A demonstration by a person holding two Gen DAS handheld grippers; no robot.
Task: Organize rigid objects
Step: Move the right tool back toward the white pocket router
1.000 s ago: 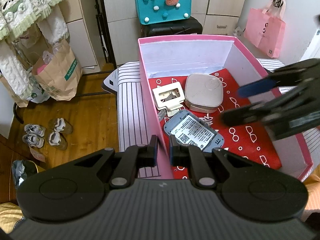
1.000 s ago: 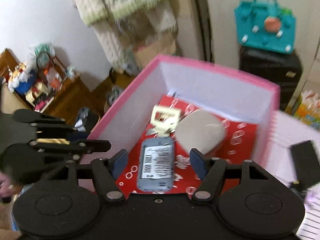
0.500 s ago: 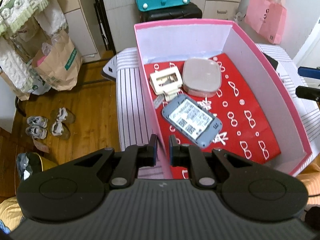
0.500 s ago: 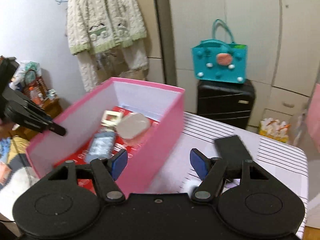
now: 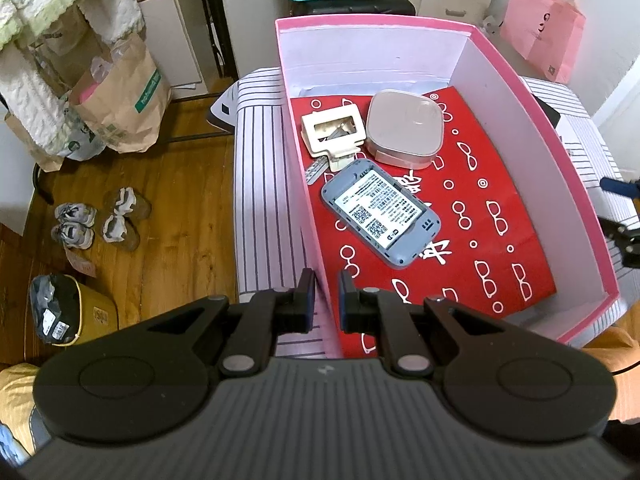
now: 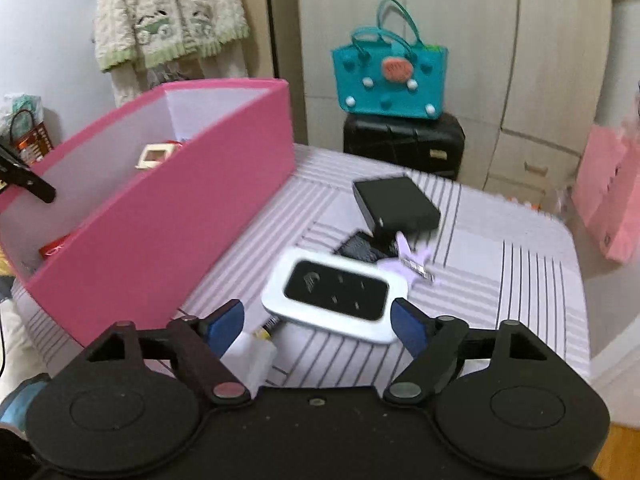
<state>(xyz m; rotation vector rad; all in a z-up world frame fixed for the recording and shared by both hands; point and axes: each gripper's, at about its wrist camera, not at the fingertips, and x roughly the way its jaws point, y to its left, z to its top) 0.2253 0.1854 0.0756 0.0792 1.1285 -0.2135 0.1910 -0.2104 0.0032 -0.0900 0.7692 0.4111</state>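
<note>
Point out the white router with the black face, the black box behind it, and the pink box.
white router (image 6: 336, 289), right wrist view, black face.
black box (image 6: 394, 202), right wrist view, top.
pink box (image 6: 180, 220), right wrist view, outer side wall.

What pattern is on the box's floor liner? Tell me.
Red with white eyeglasses and small circles, on the liner inside the pink box; the left wrist view shows it best.

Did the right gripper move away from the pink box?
Yes. The right gripper swung out of the pink cardboard box, which now sits to its left; jaws opening wider, empty, toward the white pocket router.
</note>
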